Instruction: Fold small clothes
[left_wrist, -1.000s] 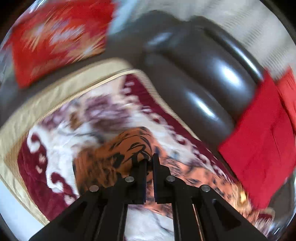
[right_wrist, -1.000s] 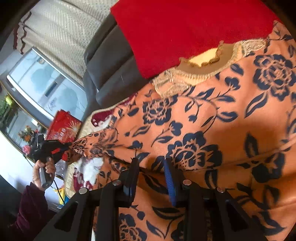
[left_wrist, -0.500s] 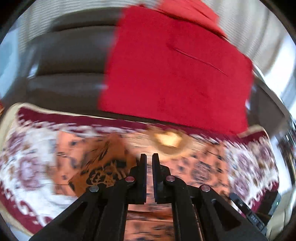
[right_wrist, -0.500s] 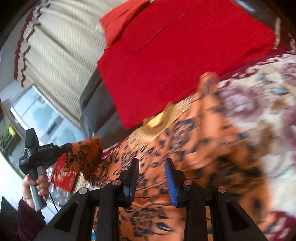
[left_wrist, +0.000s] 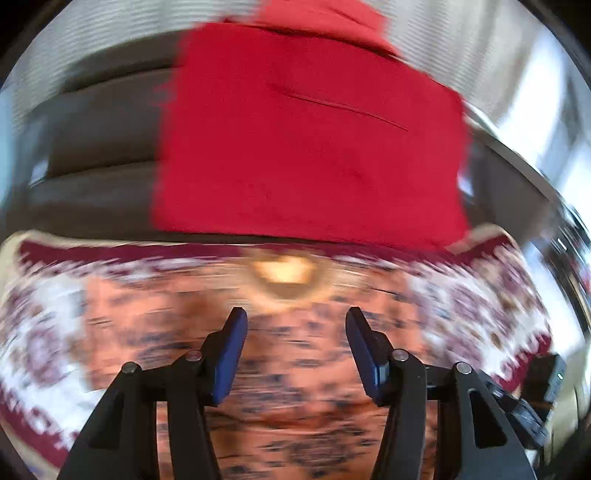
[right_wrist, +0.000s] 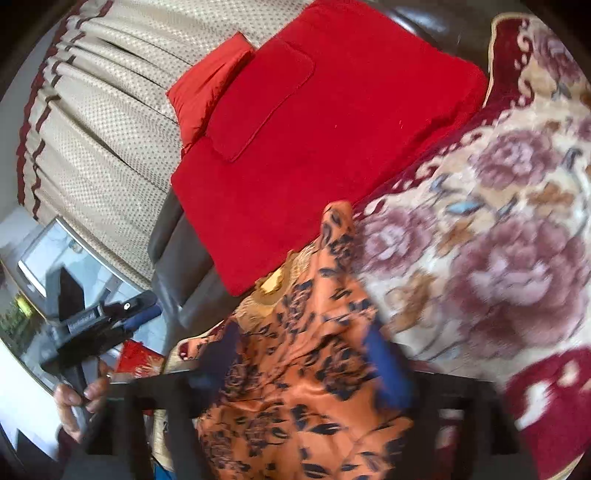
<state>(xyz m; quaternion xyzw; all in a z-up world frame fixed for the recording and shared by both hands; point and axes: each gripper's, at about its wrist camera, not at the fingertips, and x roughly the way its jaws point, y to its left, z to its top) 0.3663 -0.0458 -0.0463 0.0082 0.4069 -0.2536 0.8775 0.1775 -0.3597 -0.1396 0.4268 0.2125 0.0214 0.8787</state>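
Both wrist views look close along their fingers, sharing the orange garment (left_wrist: 295, 354) and red cushion (right_wrist: 314, 147).

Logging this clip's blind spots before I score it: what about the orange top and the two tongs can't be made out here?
- Left wrist view: orange floral top motion-smeared; its folds and edges are unreadable.
- Right wrist view: right tongs blurred; contact with the cloth is uncertain.
- Right wrist view: the top's lower part is cut off by the frame edge.
- Left tongs look open, with nothing between them.

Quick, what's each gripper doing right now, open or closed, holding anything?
Left gripper: open, holding nothing, above the orange floral garment.
Right gripper: open, blurred, nothing clamped; the garment lies between its fingers.
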